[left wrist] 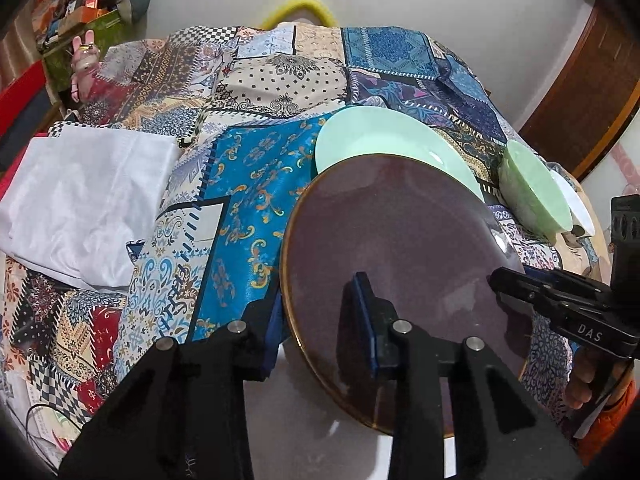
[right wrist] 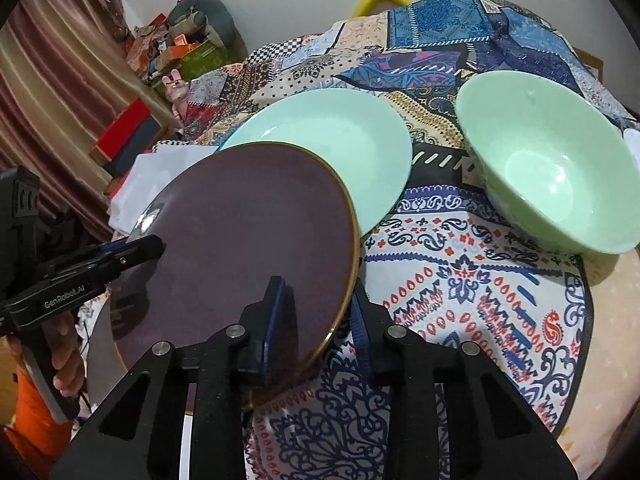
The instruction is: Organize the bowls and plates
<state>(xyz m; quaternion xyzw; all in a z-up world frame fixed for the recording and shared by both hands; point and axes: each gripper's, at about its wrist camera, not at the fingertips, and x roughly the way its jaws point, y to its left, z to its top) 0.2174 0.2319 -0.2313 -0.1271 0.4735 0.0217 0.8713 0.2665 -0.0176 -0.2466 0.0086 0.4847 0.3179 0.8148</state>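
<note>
Both grippers, left gripper [left wrist: 320,320] and right gripper [right wrist: 316,312], are clamping purple plate [right wrist: 248,232]; ahead, mint plate [right wrist: 332,136] and green bowl [right wrist: 552,168] are crowding it

The right gripper [right wrist: 316,320] has its fingers [right wrist: 276,312] clamped on the near rim of a dark purple plate [right wrist: 248,232], while the left gripper [right wrist: 140,248] grips its far-left edge. Beyond lie a pale green plate [right wrist: 344,136] and, to its right, a green bowl [right wrist: 552,176], on a patterned cloth [right wrist: 460,280] over the tabletop.

the purple plate [left wrist: 400,248] covers the near edge of the mint plate [left wrist: 376,140]. a white dish [left wrist: 576,204] shows only a sliver behind the green bowl [left wrist: 532,188], cut off.
</note>
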